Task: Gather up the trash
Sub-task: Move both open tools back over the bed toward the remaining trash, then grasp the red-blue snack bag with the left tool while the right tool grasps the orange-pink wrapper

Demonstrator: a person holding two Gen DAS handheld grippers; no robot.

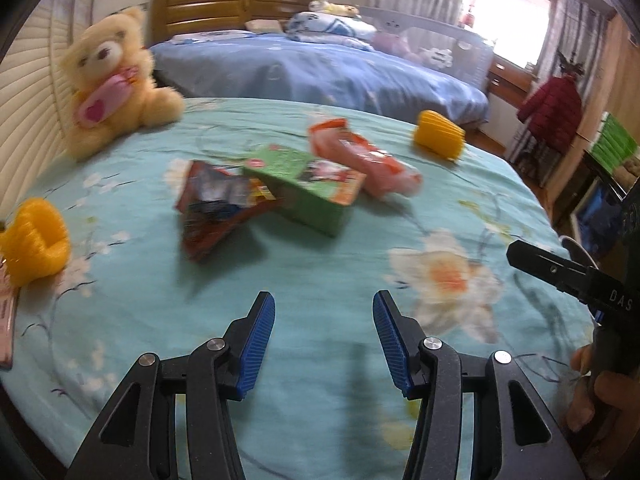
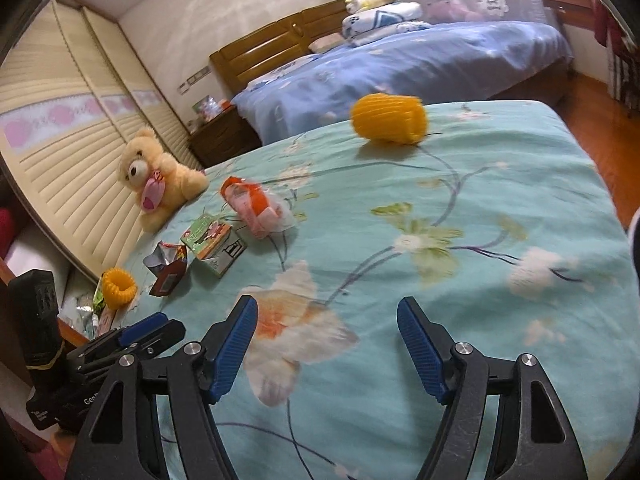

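Observation:
Three pieces of trash lie together on the teal floral bedspread (image 1: pixel 320 280): a crumpled red foil wrapper (image 1: pixel 212 208), a green carton (image 1: pixel 308 190) and an orange-pink plastic packet (image 1: pixel 360 156). My left gripper (image 1: pixel 324 312) is open and empty, low over the bed, short of the wrapper and carton. In the right wrist view the wrapper (image 2: pixel 168 268), carton (image 2: pixel 214 246) and packet (image 2: pixel 256 208) lie far to the left. My right gripper (image 2: pixel 328 320) is open and empty over the flower print.
A yellow teddy bear (image 1: pixel 112 80) sits at the bed's left against slatted doors. Two yellow ribbed cups lie on the bed, one at the left edge (image 1: pixel 34 236) and one far right (image 1: pixel 440 134). A blue-covered bed (image 1: pixel 320 68) stands behind. Wooden floor (image 2: pixel 600 120) lies right.

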